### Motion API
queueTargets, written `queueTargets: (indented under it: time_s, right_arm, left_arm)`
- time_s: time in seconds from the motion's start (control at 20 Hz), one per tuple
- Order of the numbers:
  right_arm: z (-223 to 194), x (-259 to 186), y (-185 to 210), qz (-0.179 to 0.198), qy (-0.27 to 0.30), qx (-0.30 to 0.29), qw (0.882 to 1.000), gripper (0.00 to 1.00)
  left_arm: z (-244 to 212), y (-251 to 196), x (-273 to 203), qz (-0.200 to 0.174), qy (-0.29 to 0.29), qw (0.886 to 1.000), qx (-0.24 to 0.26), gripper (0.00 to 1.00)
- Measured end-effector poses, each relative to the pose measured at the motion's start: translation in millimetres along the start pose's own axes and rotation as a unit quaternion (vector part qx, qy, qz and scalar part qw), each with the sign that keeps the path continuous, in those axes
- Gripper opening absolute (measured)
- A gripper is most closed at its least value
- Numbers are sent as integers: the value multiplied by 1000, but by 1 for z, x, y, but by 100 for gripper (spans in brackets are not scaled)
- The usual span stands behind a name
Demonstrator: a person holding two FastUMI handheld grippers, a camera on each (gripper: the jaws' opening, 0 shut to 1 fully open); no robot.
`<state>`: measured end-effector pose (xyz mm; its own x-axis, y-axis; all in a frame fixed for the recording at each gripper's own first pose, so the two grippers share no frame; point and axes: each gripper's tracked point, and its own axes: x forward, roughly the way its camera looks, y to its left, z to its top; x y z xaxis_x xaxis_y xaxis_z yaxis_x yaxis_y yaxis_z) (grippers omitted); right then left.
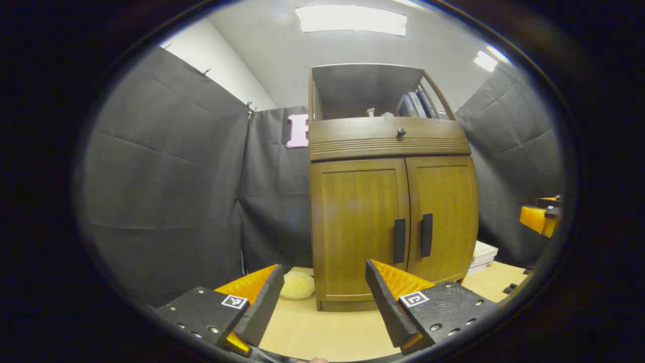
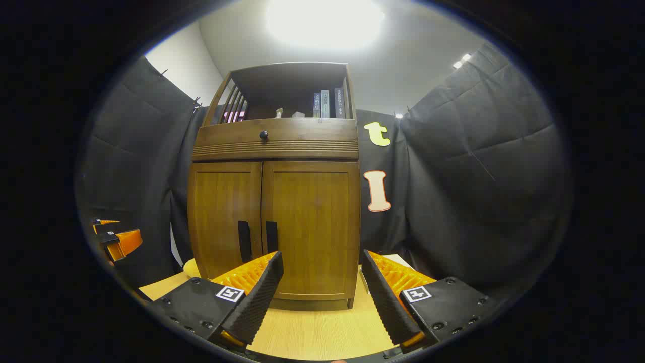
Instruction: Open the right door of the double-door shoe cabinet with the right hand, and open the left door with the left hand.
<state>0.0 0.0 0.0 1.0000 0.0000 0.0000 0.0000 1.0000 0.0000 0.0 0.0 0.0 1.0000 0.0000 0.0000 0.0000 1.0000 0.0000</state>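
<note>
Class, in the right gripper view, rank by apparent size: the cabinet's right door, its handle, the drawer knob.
1. Right door
2. Right door handle
3. Drawer knob
All sit on the cabinet front, so nearness hardly distorts this.

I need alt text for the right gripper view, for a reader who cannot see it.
A wooden shoe cabinet stands on a light table with both doors closed. The open right gripper points at it, touching nothing. Books sit on its top shelf.

A recording booth set up indoors, not a lived-in home: black cloth [image 1: 166, 171] hangs as walls on all sides, pinned against a plain white wall [image 1: 211, 60], with office-style ceiling light panels [image 1: 351, 20] above and a lone wooden cabinet [image 2: 274, 201] on a pale worktop [image 2: 322, 330].
</note>
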Motion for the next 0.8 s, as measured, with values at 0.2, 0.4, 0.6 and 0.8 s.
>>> queueTargets:
  time_s: [0.2, 0.4, 0.6, 0.8]
  right_arm:
    - [-1, -1, -7, -5, 1, -8, 1000, 96]
    - [-2, -6, -13, -4, 1, -1, 1000, 96]
    - [0, -5, -19, 0, -3, -4, 1000, 98]
    - [1, -4, -28, 1, -5, -1, 1000, 96]
  left_arm:
    - [3, -3, -5, 3, -5, 1000, 3, 95]
    - [2, -7, -7, 3, -5, 1000, 4, 95]
    - [5, -16, -15, 8, -10, 1000, 5, 95]
    - [9, -24, -20, 14, -11, 1000, 9, 95]
